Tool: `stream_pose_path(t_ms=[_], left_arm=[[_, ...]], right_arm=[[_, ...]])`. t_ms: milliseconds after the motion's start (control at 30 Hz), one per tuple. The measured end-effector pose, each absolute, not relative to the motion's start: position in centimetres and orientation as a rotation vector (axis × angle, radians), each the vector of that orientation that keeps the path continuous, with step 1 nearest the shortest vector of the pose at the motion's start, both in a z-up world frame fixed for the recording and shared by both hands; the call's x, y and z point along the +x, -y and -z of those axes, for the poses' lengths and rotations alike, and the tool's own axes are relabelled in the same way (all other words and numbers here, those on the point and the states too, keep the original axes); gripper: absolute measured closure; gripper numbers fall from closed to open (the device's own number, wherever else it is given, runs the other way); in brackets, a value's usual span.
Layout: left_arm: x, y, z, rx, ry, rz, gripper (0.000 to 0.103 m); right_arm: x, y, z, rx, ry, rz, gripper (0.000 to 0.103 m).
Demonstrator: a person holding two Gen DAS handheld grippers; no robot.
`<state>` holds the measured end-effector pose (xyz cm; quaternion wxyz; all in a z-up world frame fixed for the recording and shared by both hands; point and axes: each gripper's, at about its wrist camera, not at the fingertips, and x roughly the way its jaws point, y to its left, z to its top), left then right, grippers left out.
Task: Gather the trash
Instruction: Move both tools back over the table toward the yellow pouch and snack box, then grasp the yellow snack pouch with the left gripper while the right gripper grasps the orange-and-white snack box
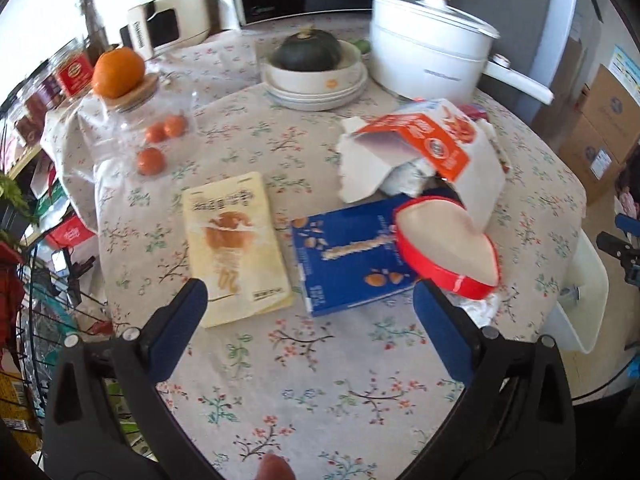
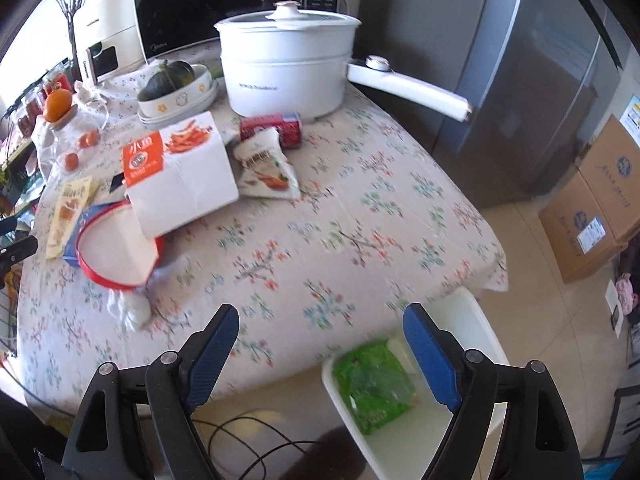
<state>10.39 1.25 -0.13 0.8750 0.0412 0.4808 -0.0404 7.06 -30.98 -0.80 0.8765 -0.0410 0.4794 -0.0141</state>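
so far one item only is collected: a green wrapper (image 2: 372,386) lies in the white bin (image 2: 476,320), which stands on the floor below the table's near right corner. left gripper (image 1: 310,292) hangs released and empty over the near edge of the table (image 1: 320,380); right gripper (image 2: 320,320) is likewise spread and empty, over the near right corner and the bin.

outstanding, clustered left of the table's centre: yellow packet (image 1: 236,248), blue box (image 1: 352,256), red heart-shaped lid (image 1: 448,248), orange-and-white carton (image 2: 180,176), snack bag (image 2: 268,168), red can (image 2: 272,128) by the white pot (image 2: 284,72), and crumpled tissue (image 2: 132,308) toward the near edge.

writing: the carton shows chinese characters, the first reading "小"; the packet and blue box carry print too blurred to read, as does the pot's small wordmark. judged: the task is at an early stage.
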Motion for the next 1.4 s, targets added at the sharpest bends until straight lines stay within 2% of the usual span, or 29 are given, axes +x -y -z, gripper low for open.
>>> stream_pose_path(t_ms=[333,567,633,800,833,967,1033,1067,1400], left_arm=[[15.4,-9.8,3.9,-0.150,-1.106,-0.067,0.002],[17.2,-12.6,7.9,-0.353,-1.215,-0.046,0.029],[17.3,-12.8,8.6,-0.383,-1.237,-0.041,0.034],[17.2,-11.0,8.8,-0.241,-1.233,-0.060,0.034],[17.1,-10.5,8.9,-0.195,-1.233,-0.073,0.038],[16.8,-9.4,8.9,-0.120,-1.215,-0.079,0.073],[16.7,-9.0,8.9,-0.117,-1.214,-0.062,0.089],[16.5,-9.0,8.9,-0.123,-1.214,-0.054,0.093],[15.3,-8.5,5.7,-0.196,-1.135,0.033,0.098]], right_arm=[[11.7,23.2,1.0,-0.140,-0.977,-0.038,0.017],[14.0,19.4,1.7,-0.166,-0.977,-0.062,0.017],[14.4,18.7,1.9,-0.181,-0.969,-0.063,0.017],[15.3,17.3,2.3,-0.186,-0.957,-0.071,0.017],[15.5,17.2,2.4,-0.187,-0.954,-0.073,0.017],[16.3,16.2,2.6,-0.192,-0.934,-0.071,0.017],[16.7,15.8,2.8,-0.193,-0.926,-0.074,0.017],[16.9,15.5,2.9,-0.193,-0.923,-0.077,0.017],[18.2,12.5,5.3,-0.320,-0.937,-0.041,0.017]])
